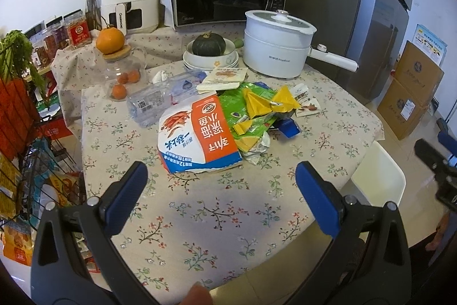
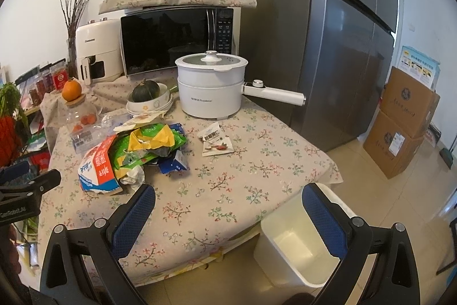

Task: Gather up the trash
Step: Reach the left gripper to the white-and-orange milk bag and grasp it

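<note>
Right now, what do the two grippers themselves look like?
Both match: the left gripper and right gripper have black plastic frames with silver bolts and blue textured pads on the fingers. The left's body carries white lettering in the right view.

Wrappers [image 2: 134, 150] lie on table [image 2: 242, 168], bin [image 2: 297, 248] beside its right edge.

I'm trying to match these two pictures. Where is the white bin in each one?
Left wrist view: the white bin peeks out past the table's right edge, mostly hidden.
Right wrist view: the bin stands on the floor at lower right, beside the table corner, open and looking empty.
Shared landmark: the white pot at the table's back.
</note>
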